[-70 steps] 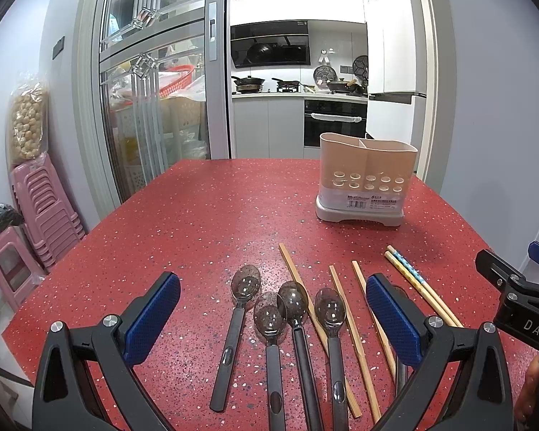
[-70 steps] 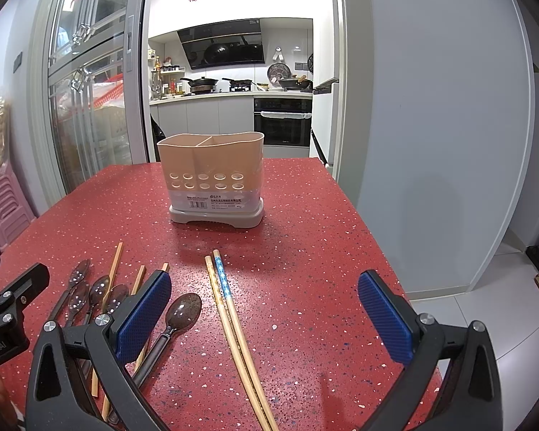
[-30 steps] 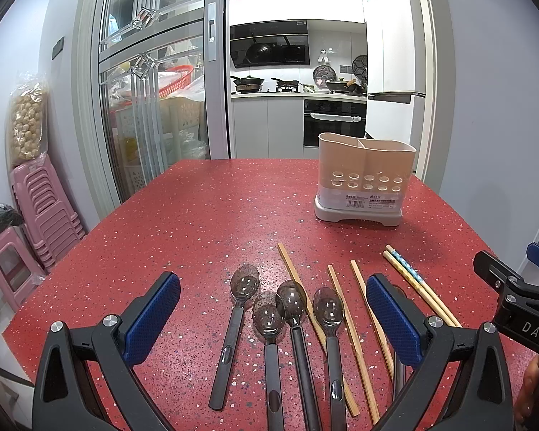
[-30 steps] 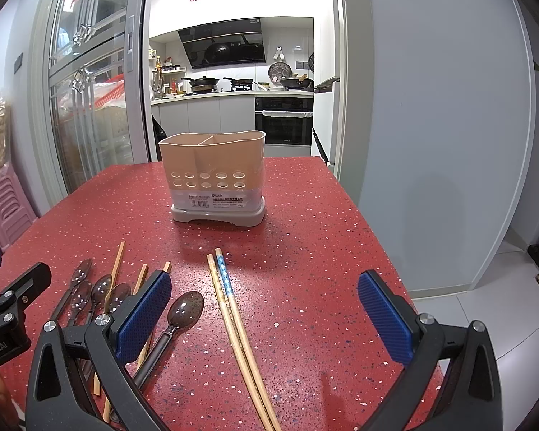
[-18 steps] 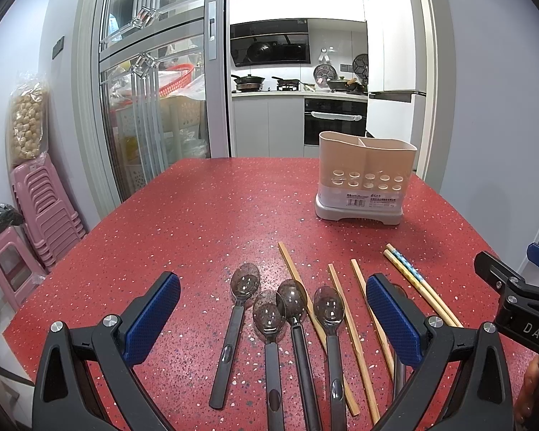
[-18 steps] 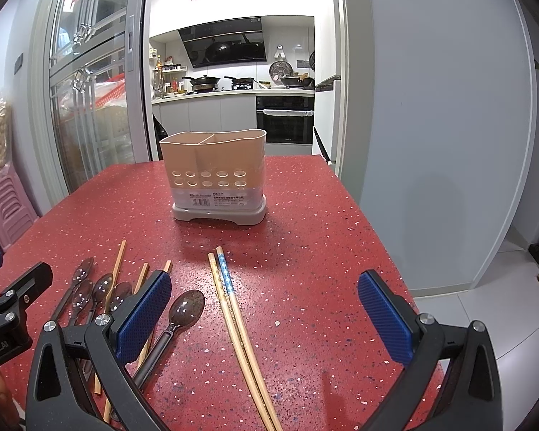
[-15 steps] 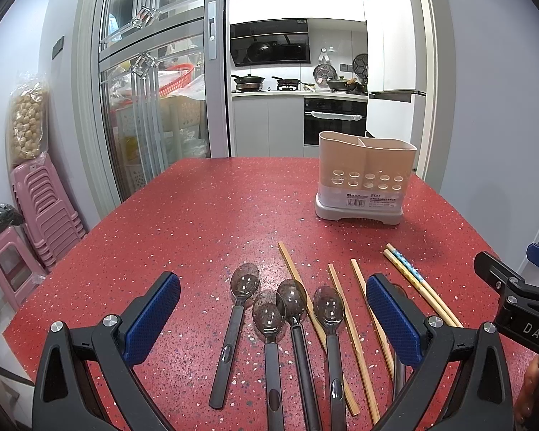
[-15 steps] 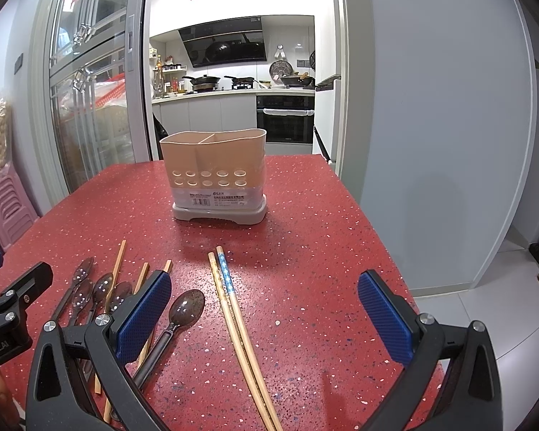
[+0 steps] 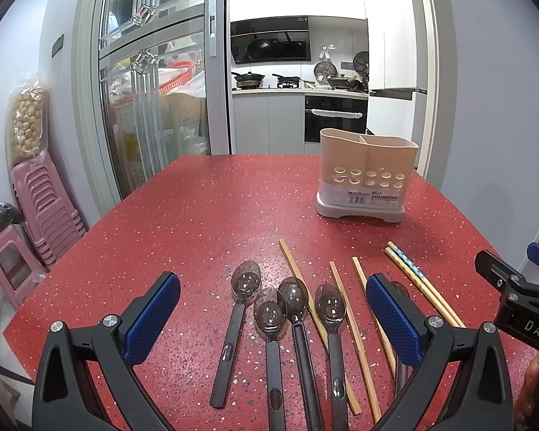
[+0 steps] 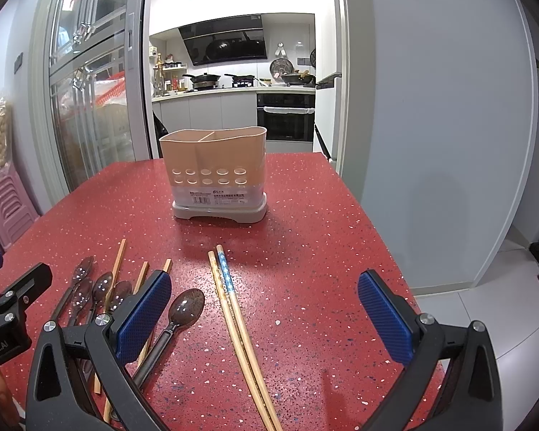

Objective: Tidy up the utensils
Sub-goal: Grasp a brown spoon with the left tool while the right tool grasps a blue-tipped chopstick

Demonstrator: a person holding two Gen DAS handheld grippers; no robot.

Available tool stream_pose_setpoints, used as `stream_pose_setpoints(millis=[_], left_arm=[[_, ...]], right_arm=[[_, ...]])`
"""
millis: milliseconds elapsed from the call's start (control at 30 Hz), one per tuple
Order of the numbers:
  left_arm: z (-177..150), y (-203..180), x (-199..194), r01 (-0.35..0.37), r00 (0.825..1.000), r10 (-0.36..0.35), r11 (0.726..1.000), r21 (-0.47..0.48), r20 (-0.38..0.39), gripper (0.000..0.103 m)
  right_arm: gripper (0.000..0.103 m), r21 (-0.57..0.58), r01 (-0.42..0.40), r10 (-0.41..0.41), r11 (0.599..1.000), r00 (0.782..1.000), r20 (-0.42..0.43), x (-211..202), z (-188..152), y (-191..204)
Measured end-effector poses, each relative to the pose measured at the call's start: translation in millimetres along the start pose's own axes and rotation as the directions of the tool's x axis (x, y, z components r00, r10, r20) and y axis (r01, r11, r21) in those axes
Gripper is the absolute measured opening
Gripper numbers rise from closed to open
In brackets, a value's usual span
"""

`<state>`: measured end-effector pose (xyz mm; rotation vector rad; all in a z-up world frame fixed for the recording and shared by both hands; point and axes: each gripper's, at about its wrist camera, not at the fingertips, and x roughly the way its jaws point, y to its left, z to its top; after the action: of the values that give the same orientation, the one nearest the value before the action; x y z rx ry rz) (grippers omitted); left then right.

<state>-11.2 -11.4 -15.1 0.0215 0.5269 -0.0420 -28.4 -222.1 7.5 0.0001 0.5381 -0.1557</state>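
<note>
A: Where are the spoons [image 9: 269,318]?
B: Near the worktop's [image 9: 197,215] front edge, handles toward us, just ahead of the left claw [image 9: 273,319]. Chopsticks [image 10: 233,309] lie ahead of the right claw [image 10: 266,318]; holder [image 10: 215,176] stands farther back.
A: Claws?
B: Both spread wide, holding nothing, touching nothing.

Bright, sharp, even indoor light; fisheye-warped edges

Black plastic frames, silver screws and blue textured pads mark the left gripper [image 9: 273,309] and the right gripper [image 10: 266,309]; white lettering labels each body.
</note>
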Motion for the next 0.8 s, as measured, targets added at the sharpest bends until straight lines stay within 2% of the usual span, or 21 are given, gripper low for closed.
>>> stream_pose_setpoints(millis=[233,433,567,667,800], left_arm=[[-2.0,10.8,10.5,-0.005,0.999,0.005,1.0,0.005,-0.051,0.103],[-7.9,33.5,31.9,-0.047,0.986,0.043,0.999,-0.018,-0.161,0.103],[-14.9,49.6,49.5,-0.063,0.968,0.049,0.997,-0.049,-0.246,0.103],[-20.5,55.7,60.4,-0.073,0.952,0.058,0.997,-0.039,-0.299,0.103],[-25.3,61.7,68.8,-0.073,0.943,0.06,0.997,-0.026,-0.328,0.103]], right_arm=[[0.103,0.011,-0.016,0.016,1.0,0.999,-0.034,10.8,3.5,-3.9],[0.103,0.008,-0.039,0.04,0.999,0.994,-0.102,29.9,7.0,-12.0],[0.103,0.01,-0.061,0.062,0.998,0.979,-0.194,50.6,9.1,-15.8],[0.103,0.011,-0.072,0.072,0.997,0.963,-0.258,65.8,9.1,-19.6],[0.103,0.033,-0.089,0.095,0.995,0.937,-0.337,86.0,7.5,-27.4]])
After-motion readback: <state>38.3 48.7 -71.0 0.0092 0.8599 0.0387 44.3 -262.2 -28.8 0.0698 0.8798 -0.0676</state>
